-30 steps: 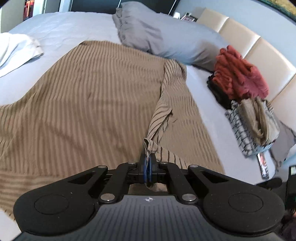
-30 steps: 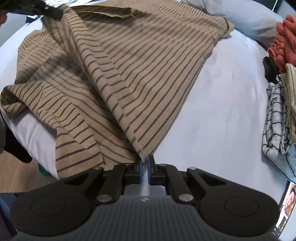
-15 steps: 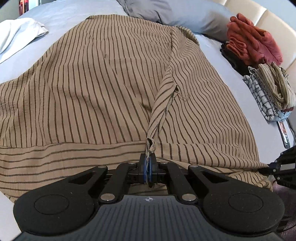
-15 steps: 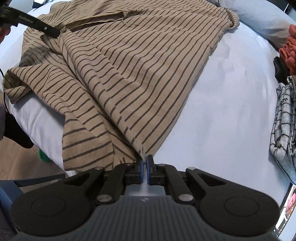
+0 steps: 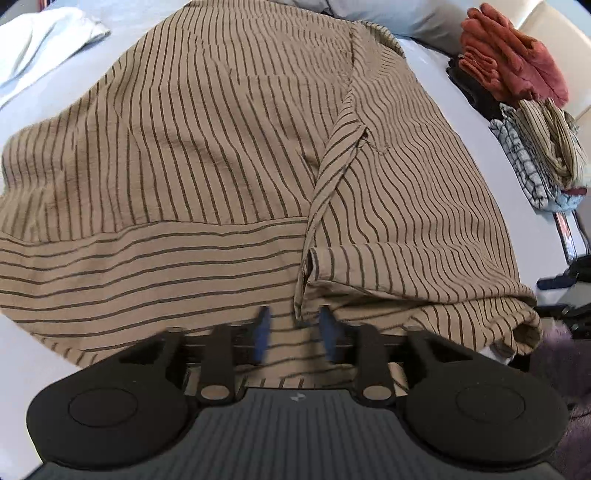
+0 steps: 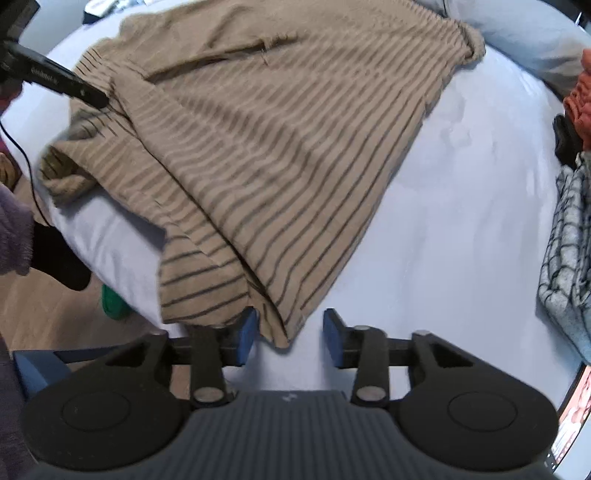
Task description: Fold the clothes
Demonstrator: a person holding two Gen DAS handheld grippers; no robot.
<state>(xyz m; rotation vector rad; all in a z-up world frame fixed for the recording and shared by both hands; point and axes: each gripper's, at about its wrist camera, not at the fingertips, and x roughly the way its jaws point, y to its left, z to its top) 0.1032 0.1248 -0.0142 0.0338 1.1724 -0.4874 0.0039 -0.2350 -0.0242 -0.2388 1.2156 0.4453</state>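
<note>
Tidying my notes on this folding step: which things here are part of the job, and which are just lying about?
In the job:
striped tan garment
left tool, open
right tool, open

Lying about:
red clothes
checked cloth
grey pillow
white cloth

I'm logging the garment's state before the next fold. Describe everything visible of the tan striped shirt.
The tan striped shirt is a light woven-looking fabric with thin dark stripes, lying spread on the pale bed sheet. A horizontal-striped band crosses its near end, and an edge runs as a raised ridge up its middle. Its far end reaches the grey pillow. One corner droops over the bed's side. The left tongs and right tongs both stand open with fabric edges loose between their fingers.
</note>
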